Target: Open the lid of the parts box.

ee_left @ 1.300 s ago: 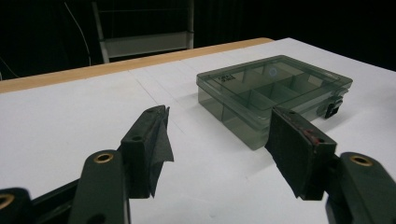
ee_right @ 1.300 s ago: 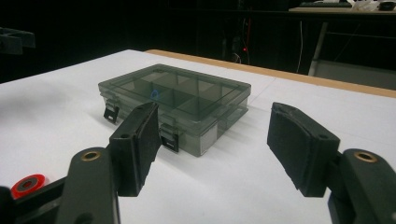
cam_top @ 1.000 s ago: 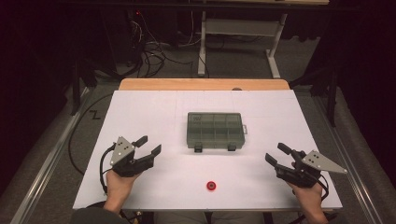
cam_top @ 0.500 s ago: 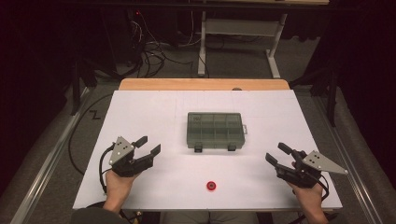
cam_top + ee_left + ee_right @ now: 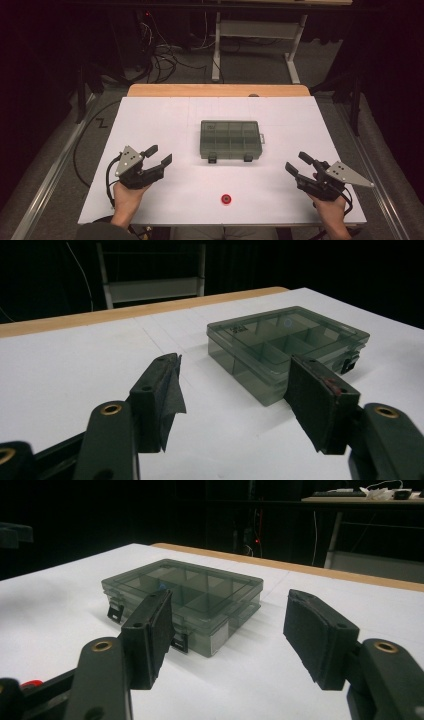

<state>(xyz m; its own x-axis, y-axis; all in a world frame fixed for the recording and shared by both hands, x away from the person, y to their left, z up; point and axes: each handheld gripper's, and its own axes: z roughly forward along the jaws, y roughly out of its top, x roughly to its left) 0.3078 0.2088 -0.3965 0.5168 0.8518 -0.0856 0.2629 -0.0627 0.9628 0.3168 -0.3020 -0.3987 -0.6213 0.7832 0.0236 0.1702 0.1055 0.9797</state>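
A smoky grey compartment box with its lid closed and two black latches lies in the middle of the white table. A small red ring-shaped part rests on the table near the front edge. My left gripper is held at the front left, open and empty, pointing toward the box. At the front right, my right gripper also stands open with nothing between its jaws, and the box lies beyond them.
A wooden strip runs along the table's far edge. Beyond it stand a white metal frame and tangled cables on the floor. Cables trail from both grippers at the front edge.
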